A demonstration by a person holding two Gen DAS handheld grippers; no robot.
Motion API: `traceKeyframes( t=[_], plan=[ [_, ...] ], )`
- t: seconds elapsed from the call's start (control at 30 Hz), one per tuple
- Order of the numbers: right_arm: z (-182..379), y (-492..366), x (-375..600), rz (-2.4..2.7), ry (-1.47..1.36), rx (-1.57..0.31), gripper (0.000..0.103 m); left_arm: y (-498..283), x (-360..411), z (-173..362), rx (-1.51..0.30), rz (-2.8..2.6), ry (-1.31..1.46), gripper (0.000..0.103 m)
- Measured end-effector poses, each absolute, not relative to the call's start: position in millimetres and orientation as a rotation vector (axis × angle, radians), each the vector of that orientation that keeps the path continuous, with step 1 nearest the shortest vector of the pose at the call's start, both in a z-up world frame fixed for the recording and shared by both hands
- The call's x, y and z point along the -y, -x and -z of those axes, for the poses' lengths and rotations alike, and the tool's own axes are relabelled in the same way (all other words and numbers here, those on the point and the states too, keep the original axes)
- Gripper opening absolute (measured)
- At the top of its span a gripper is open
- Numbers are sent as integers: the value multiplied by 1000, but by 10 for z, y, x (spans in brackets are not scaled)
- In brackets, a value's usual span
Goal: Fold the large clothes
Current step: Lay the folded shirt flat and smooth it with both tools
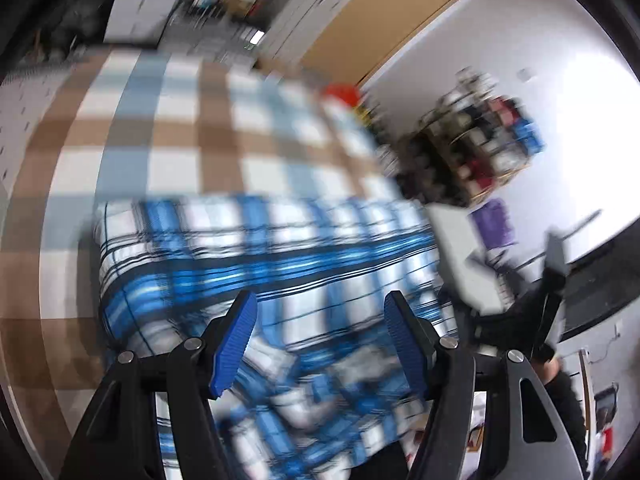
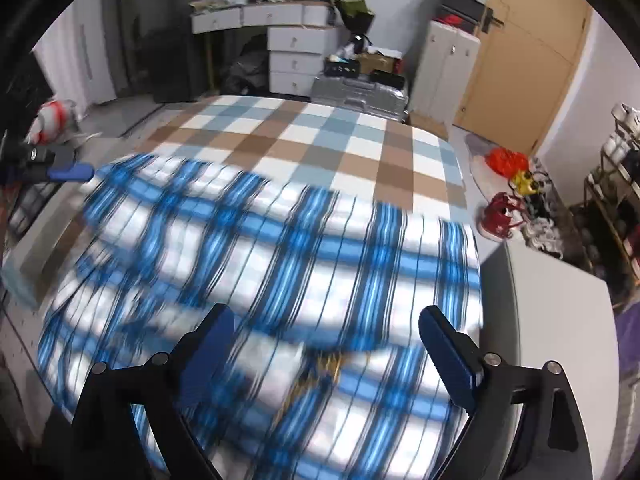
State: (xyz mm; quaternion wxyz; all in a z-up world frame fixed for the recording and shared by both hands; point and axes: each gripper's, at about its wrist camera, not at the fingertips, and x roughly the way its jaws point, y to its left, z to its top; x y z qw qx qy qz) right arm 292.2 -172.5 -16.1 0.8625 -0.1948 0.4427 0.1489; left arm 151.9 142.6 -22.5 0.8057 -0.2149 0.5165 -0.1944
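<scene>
Right now I see a big blue and white plaid shirt [image 2: 280, 272] lying spread out on the bed [image 2: 320, 148]. A checked bed cover in brown, pale blue and white lies under it. The shirt fills the near part of the bed, and the far part of the cover is bare. Much of the cloth looks smeared in both views, so I cannot tell how it is folded.

My right claw [image 2: 326, 344] hangs over the near edge of the shirt. Its blue pads [image 2: 448, 360] stand wide apart. Nothing is pinched between them; the cloth only shows below, through the gap.

My left claw [image 1: 318, 344] is over the other side of the shirt. Its pads [image 1: 236, 344] are partly apart, not as wide as the right ones. Nothing is squeezed there either. From the right wrist camera I can see the tip of this left claw at the far left edge, beside the shirt.

From the left wrist camera, the other claw shows at the right side, blurry, with grey fingers spread.

Past the foot of the bed are white drawers [image 2: 298, 60], a silver suitcase [image 2: 360, 94] and a wooden door [image 2: 524, 60]. A red bag [image 2: 506, 160] lies on the floor beside the bed, near a rack [image 2: 616, 184] of shoes.
</scene>
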Motion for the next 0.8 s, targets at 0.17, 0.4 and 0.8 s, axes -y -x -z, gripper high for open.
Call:
traceKeyframes(
  t=[0.17,0.4,0.8],
  plan=[
    [603,-3579,1533,-193,691,-983,94,-1559,-1621,930,-1206,225,368,61],
    [1224,-3992,2098,-241,402,-1279,95,-1382,-1943,1094,-1186,312,571,60],
    [462,-4119,1886,-317,249,-1143,99,-1980,-1459,467,-1163,463,532,69]
  ],
)
